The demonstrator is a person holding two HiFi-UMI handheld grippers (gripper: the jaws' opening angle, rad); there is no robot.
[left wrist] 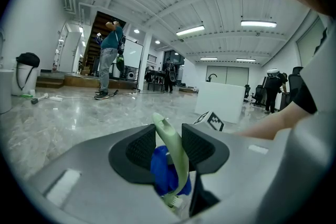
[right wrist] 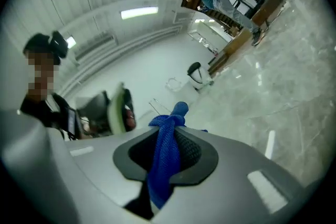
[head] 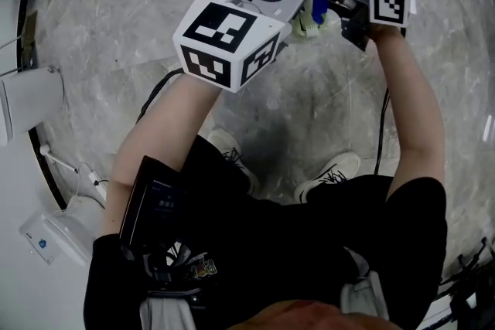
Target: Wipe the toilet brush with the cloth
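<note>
Blue cloth [right wrist: 164, 168] pinched in right gripper [right wrist: 167, 139], jaws nearly together and closed on the fabric, a bunched knot sticking up past the pads and a tail hanging below. Pale green toilet brush [left wrist: 180, 160] clamped in left gripper [left wrist: 169, 136], jaws set wide but closed on it, dark pads [left wrist: 137, 150] hard against both sides, stem tilted slightly, white bristles at the bottom end. More blue fabric low in left gripper view, tight against the brush just beyond the jaws; cannot tell if wrapped round it or only beside it. Head view: both grippers held up in the air at arm's length over grey marble floor [head: 309, 112], close together, tips facing each other, brush and cloth bunched in the gap between them. Brush nowhere near the floor, carried entirely by left gripper. Right gripper view: brush out ahead at left, blurred, apart from the knot of cloth. Two white sneakers [head: 332, 174] on the floor under the arms. White fixtures [head: 31, 93] at far left edge of head view.
</note>
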